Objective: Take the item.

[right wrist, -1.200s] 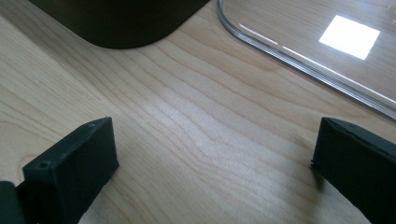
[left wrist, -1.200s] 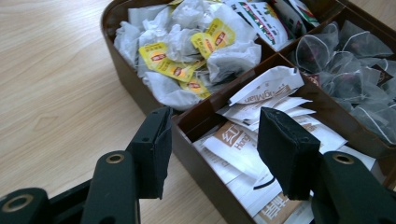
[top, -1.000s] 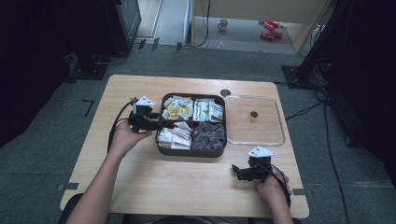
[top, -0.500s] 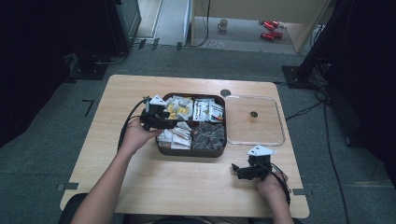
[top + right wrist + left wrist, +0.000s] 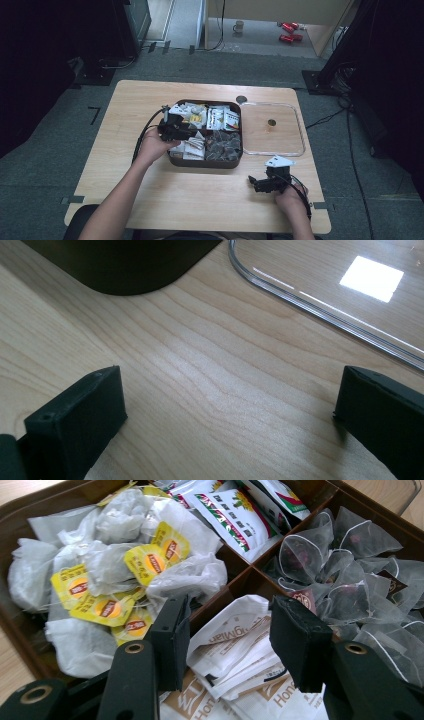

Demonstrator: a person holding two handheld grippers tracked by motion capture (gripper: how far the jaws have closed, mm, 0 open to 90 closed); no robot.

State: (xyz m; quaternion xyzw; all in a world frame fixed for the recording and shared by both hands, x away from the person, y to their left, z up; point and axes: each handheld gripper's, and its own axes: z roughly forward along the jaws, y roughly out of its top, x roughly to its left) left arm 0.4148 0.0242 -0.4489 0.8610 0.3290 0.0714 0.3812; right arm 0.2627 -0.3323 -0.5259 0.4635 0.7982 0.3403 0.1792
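Reach-and-select step, L hand working, R hand idle; left gripper (image 5: 176, 128) hangs over the near-left part of the dark four-compartment tray (image 5: 205, 162), jaws spread apart w/ nothing between them; in the left gripper view the jaws straddle the stack of white paper sachets (image 5: 235, 650) in the near compartment, the pads above the stack and, as far as can be told, not yet touching it; beside it, across the divider, lie the yellow-tagged tea bags (image 5: 112, 587), w/ printed foil packets (image 5: 232, 517) and mesh pyramid bags (image 5: 350, 575) in the other two compartments; right gripper (image 5: 260, 183) rests low on the wooden table (image 5: 200, 200) near the tray's front-right corner, jaws wide apart, gripping nothing; clear lid (image 5: 272, 129) lies flat just right of the tray. Judged next move: lower the L gripper so one sachet edge sits between the pads, then close; calls for a shallow, narrow bite, since the sachets overlap loosely and several could lift together.
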